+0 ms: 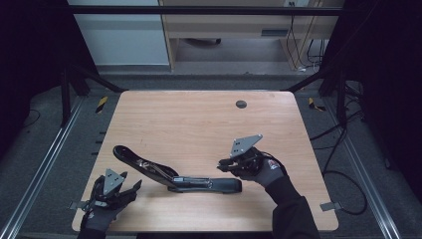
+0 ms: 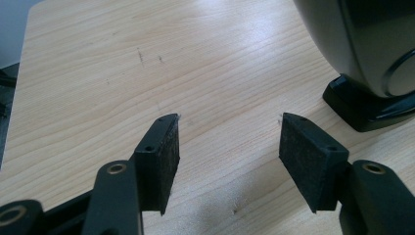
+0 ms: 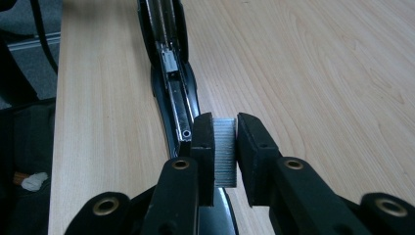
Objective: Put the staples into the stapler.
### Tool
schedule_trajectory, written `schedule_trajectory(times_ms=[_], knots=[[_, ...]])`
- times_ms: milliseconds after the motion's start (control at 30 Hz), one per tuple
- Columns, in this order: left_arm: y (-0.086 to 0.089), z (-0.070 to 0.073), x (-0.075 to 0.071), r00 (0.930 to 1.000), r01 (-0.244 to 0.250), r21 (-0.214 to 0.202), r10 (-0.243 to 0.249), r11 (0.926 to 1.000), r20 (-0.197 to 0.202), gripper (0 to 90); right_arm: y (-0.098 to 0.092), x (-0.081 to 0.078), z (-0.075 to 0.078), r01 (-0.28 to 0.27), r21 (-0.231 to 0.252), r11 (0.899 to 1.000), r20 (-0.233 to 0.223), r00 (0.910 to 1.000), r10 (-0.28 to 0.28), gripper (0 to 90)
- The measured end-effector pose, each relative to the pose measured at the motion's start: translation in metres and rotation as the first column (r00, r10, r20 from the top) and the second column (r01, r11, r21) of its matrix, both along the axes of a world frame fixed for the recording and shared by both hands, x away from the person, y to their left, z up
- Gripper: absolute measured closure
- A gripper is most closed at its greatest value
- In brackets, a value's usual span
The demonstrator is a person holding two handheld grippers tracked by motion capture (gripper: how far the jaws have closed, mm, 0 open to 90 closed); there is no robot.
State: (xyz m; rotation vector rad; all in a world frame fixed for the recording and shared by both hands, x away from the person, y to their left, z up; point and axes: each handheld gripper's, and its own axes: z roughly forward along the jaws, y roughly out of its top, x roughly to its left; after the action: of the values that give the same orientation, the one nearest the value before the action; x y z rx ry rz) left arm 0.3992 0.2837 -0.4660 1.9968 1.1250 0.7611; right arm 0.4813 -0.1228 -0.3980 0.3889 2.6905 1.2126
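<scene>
A black stapler lies swung open on the wooden table, its metal staple channel facing up. My right gripper hovers just above the stapler's right end. In the right gripper view it is shut on a silver strip of staples, held upright between the pads over the channel's near end. My left gripper rests near the table's front left corner, below the stapler's left arm. Its jaws stand open over bare wood, with the stapler's rounded black end close at the upper right.
A dark round grommet sits in the far part of the table. Small metal clips stick out at the front corners. Cables trail on the floor to the right, and a desk stands behind the table.
</scene>
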Motion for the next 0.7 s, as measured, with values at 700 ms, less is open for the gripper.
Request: schedule_trajectory(times_ms=[700], knots=[[0.0,-0.001,0.001,0.9999,0.006,0.004,-0.006,1.0,-0.008,39.9,0.028,0.01,-0.007,-0.088,-0.022,0.996,-0.023,0.9959,0.087,78.3]])
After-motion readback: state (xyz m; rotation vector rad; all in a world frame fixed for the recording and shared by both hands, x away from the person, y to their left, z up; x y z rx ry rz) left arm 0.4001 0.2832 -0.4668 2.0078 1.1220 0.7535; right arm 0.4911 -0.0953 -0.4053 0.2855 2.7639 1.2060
